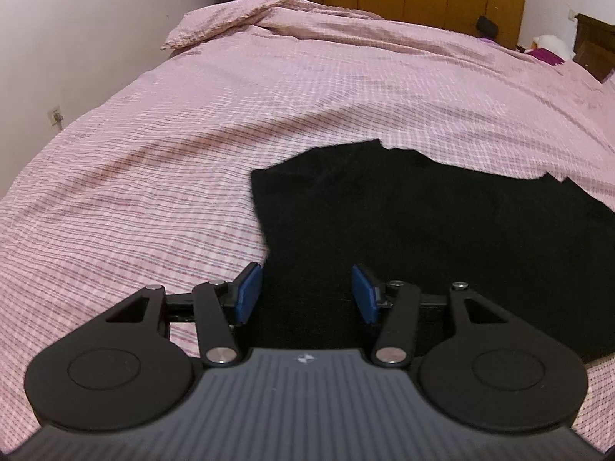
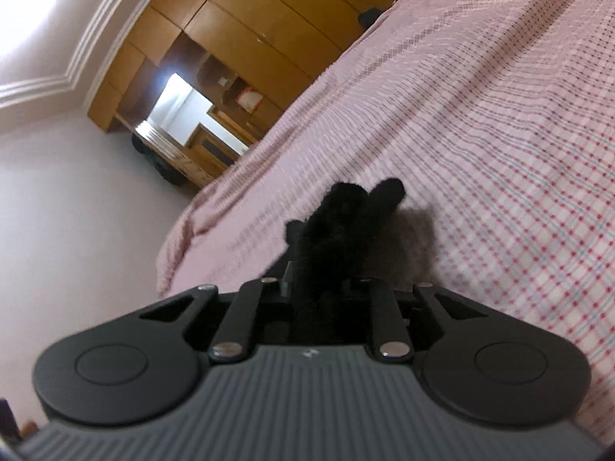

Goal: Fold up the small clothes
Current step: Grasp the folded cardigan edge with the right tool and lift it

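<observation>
- Black garment (image 1: 423, 230): matte, fuzzy knit-like cloth, no sheen; lies mostly flat on the bed, with a straight near-left edge and a ragged, stepped far edge.
- In the right wrist view a bunched fold of the same black cloth (image 2: 342, 230) stands up from between the jaws in soft, rounded lobes and casts a grey shadow on the sheet beside it.
- Bedcover (image 1: 269, 115): pink cloth with a fine check of red and bluish lines, puckered weave, long shallow creases running across it.
- Left gripper (image 1: 307, 294): black linkage arms, blue pads (image 1: 248, 294); jaws stand about half apart with nothing pinched. It is tilted down over the near-left part of the garment; whether the pads touch the cloth, cannot tell.
- Right gripper (image 2: 326, 284): jaws drawn narrow, clamped on the bunched cloth; pads hidden by the fabric. View is rolled strongly, so the bed runs diagonally.
- Room: plain pale walls, a wooden wardrobe (image 2: 238, 38) with curved doors past the far side of the bed, a lit doorway (image 2: 177, 107) next to it, and white cornice moulding at the ceiling.
- A wall socket (image 1: 56, 117) sits low on the left wall.
</observation>
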The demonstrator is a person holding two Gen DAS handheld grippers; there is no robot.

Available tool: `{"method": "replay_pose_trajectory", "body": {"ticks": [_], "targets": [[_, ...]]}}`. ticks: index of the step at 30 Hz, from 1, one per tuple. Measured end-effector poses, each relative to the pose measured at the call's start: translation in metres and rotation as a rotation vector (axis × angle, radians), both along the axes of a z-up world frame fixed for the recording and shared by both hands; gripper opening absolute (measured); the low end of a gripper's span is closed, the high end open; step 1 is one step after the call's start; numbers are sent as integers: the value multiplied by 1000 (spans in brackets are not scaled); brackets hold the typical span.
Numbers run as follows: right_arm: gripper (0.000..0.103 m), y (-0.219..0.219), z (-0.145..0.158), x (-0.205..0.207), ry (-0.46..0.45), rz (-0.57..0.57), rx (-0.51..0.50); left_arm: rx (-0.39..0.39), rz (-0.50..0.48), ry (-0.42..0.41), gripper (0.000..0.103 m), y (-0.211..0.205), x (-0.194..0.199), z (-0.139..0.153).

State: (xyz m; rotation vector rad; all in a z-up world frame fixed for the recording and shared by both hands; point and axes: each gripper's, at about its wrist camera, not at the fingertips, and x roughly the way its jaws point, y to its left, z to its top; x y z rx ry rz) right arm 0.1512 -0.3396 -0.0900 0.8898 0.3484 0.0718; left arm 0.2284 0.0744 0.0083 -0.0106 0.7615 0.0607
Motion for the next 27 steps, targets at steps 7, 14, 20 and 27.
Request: {"method": "replay_pose_trajectory", "body": {"ticks": [7, 14, 20, 27], "targets": [[18, 22, 35, 10, -34, -8, 44, -29, 51, 1, 58, 30, -7, 5], [18, 62, 70, 27, -63, 17, 45, -52, 77, -18, 58, 57, -20, 11], [18, 114, 96, 46, -88, 78, 13, -55, 80, -55, 58, 76, -32, 17], [18, 203, 111, 78, -68, 150, -84, -75, 84, -98, 58, 103, -47, 22]]}}
